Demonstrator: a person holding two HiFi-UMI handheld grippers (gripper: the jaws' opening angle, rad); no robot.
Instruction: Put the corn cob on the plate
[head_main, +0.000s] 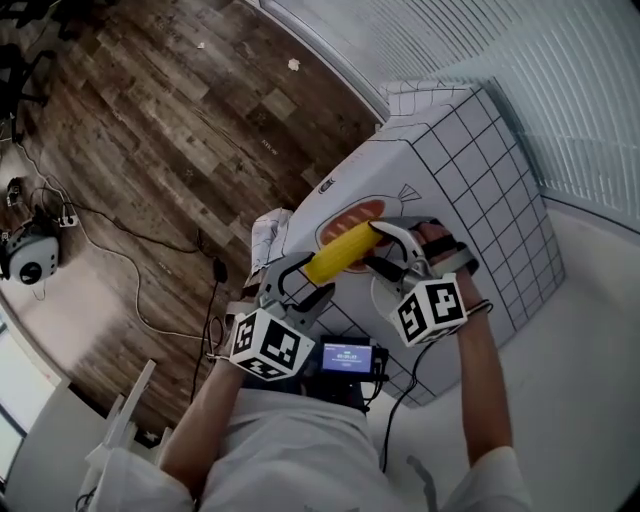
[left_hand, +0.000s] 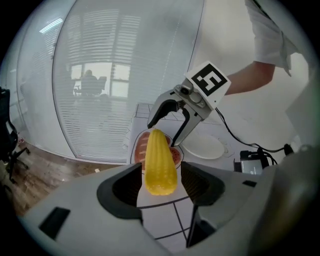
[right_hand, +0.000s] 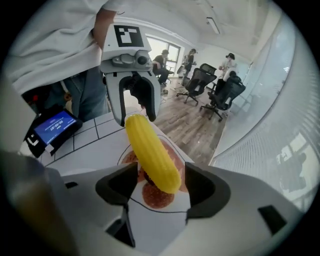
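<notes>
Left gripper jaws spread, one end of the corn cob between them, pads not pressing. Right gripper jaws spread too, around the other end. Cob lies over the printed plate drawing on the gridded table cover. White plate is just beside.

Corn cob over plate drawing on table.
Left gripper at cob's left end, right gripper at its right end; plate just beside drawing; screen unit at table's near edge.
</notes>
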